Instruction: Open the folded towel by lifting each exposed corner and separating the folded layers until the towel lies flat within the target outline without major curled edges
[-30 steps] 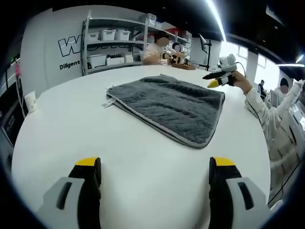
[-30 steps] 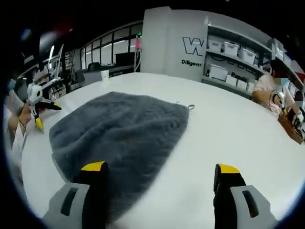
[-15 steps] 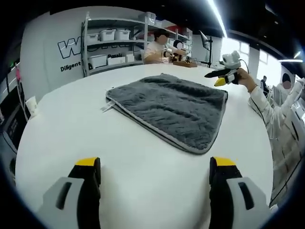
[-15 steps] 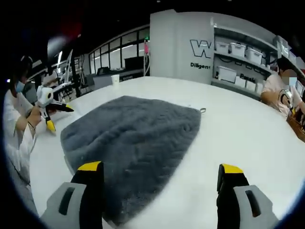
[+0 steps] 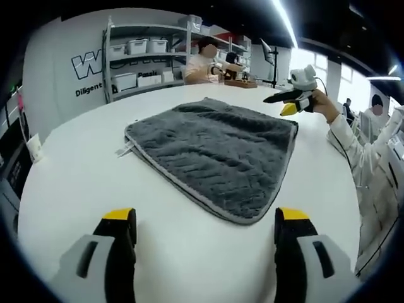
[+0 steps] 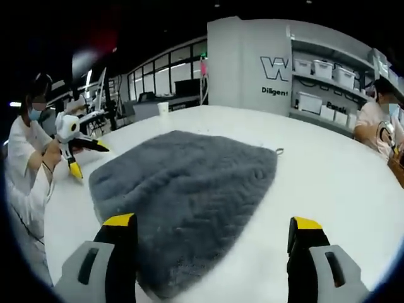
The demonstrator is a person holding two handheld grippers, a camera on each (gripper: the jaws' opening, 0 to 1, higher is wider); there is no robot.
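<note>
White table (image 5: 82, 170) (image 6: 328, 164), with a smooth, uniformly pale top whose far edge curves away in both the left and right gripper views. A folded grey towel (image 5: 214, 148) (image 6: 183, 189) lies directly on it, flat against the surface, with a quilted texture and a lighter stitched border along its near edges. A small loop or tag (image 5: 122, 150) (image 6: 278, 151) projects from one corner of the towel and rests on the tabletop. A white paper cup (image 5: 33, 146) (image 6: 163, 108) stands upright near the table's edge, well apart from the towel.
</note>
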